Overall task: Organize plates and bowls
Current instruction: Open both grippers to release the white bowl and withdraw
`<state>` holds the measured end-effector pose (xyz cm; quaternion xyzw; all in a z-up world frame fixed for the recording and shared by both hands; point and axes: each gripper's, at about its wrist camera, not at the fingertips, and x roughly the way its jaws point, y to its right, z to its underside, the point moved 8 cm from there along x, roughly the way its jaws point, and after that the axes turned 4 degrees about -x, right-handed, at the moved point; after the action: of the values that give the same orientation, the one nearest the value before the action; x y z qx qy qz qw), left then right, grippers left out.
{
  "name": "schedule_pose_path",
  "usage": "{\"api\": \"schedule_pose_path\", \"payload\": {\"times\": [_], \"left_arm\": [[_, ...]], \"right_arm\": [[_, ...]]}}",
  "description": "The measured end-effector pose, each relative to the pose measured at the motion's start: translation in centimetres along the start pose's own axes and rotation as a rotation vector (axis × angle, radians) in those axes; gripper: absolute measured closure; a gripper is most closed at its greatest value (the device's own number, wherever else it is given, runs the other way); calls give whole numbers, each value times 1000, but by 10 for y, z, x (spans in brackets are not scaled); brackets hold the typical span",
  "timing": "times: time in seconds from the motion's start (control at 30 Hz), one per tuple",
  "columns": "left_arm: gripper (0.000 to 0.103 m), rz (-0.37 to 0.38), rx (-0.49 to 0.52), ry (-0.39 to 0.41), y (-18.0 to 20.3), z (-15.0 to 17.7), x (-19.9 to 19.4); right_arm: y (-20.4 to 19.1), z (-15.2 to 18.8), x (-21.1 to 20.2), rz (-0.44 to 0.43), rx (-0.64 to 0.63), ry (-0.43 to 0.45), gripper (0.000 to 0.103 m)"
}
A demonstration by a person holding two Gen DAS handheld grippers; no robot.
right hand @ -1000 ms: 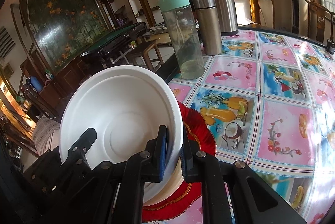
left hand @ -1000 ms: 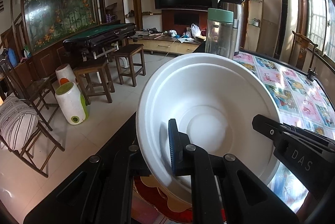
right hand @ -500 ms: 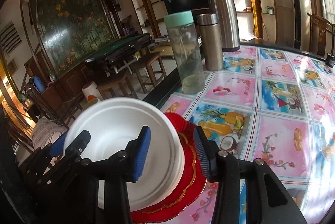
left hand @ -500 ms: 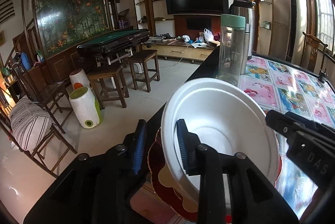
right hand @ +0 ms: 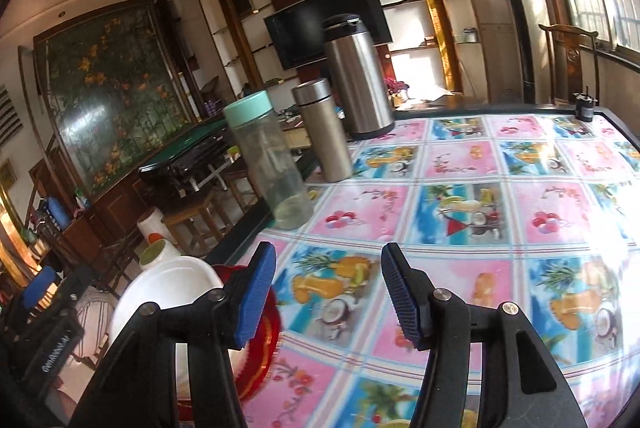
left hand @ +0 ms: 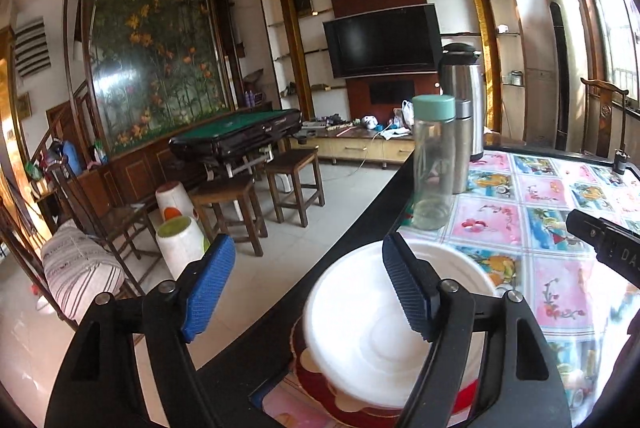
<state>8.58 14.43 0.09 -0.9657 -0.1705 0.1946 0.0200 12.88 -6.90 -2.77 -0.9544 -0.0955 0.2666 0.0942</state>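
Observation:
A white bowl [left hand: 360, 340] sits on a red plate with a scalloped cream pattern [left hand: 316, 384] near the table's left edge. My left gripper [left hand: 308, 288] hangs open above it, its right finger over the bowl and its left finger out past the table edge. The same white bowl [right hand: 168, 288] and red plate [right hand: 264, 348] lie at the lower left in the right wrist view, partly hidden by the left finger of my right gripper [right hand: 328, 288]. That gripper is open and empty above the tablecloth, to the right of the stack.
A clear bottle with a mint lid [right hand: 268, 164], a steel flask [right hand: 324, 128] and a large steel thermos [right hand: 358, 76] stand along the table's left edge beyond the stack. The fruit-patterned tablecloth [right hand: 500, 212] stretches right. Stools [left hand: 292, 180] and chairs stand on the floor left.
Both grippers let go of the white bowl, opened wide and drew back and up. The bowl went from tilted in the air to resting flat on the red plate.

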Motion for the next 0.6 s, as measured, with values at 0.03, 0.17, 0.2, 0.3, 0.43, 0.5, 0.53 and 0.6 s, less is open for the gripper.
{"api": "schedule_pose_path", "payload": {"times": [0.03,0.17,0.2,0.3,0.43,0.5,0.53,0.6], "left_arm": [[26,3,5,3,3,-2,-2],[25,27,33,22,26,-9,-13],[25,37,38,23,32,-10,-15],[25,72,57,25,54,-17,-21],[23,117,83,36,83,-23,-31],[23,150,97,34,104,-25,-35],[23,163,105,34,112,-25,-38],[23,195,125,35,134,-27,-42]], "right_arm": [[7,-1,-1,10,0,2,46],[25,-3,-8,50,-11,8,45],[30,-2,-9,64,-17,6,44],[47,-3,-13,95,-24,7,43],[79,-5,-21,148,-17,9,43],[97,-6,-26,166,-2,11,43],[110,-7,-29,181,8,12,43],[129,-8,-33,203,27,17,42]]}}
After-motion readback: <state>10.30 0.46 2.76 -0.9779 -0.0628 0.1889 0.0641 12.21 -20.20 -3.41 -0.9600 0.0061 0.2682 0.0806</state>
